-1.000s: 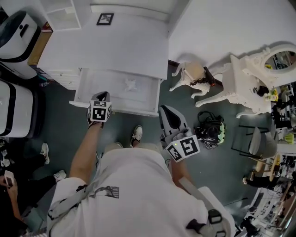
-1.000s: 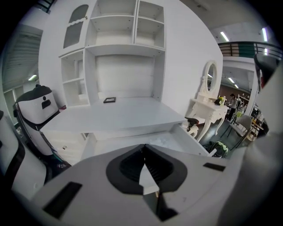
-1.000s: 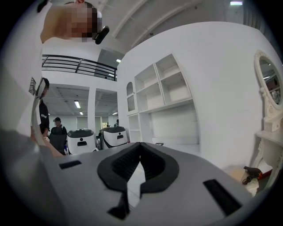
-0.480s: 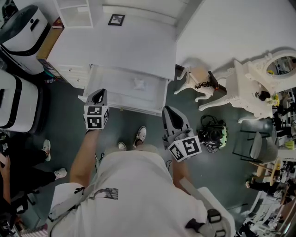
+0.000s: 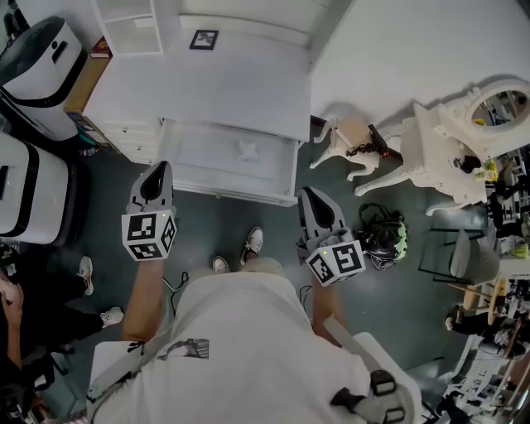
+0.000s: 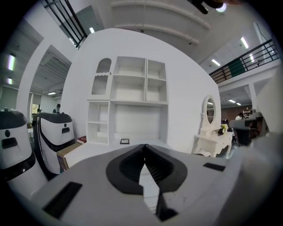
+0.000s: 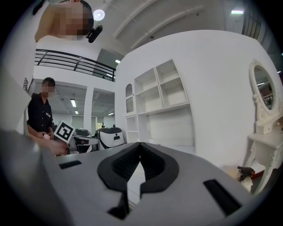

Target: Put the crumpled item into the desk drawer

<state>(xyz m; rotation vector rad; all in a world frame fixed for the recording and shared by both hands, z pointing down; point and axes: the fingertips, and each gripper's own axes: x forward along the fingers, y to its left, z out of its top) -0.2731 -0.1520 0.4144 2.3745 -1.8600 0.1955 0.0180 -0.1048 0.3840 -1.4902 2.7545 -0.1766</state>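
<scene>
Crumpled item [image 5: 248, 150] shows in drawer [image 5: 207, 162] overhead only; left tongs [image 5: 158, 168], right tongs [image 5: 310, 193] closed, empty.

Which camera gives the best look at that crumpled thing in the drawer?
The head view: looking down, it shows the crumpled item lying in the open drawer. Both gripper views point level at the shelves, so neither shows it.

Furniture and gear on the dark grey-green floor [image 5: 207, 228]

An ornate white dressing table [image 5: 447, 161] with an oval mirror [image 5: 499, 108] stands at the right, with a small white stool with a tan seat [image 5: 349, 132] just beside it. A black-and-green headset [image 5: 383, 236] lies on the floor nearby. Two rounded white-and-black machines [image 5: 37, 62] stand at the left, near a white open shelf unit [image 5: 128, 25].
</scene>
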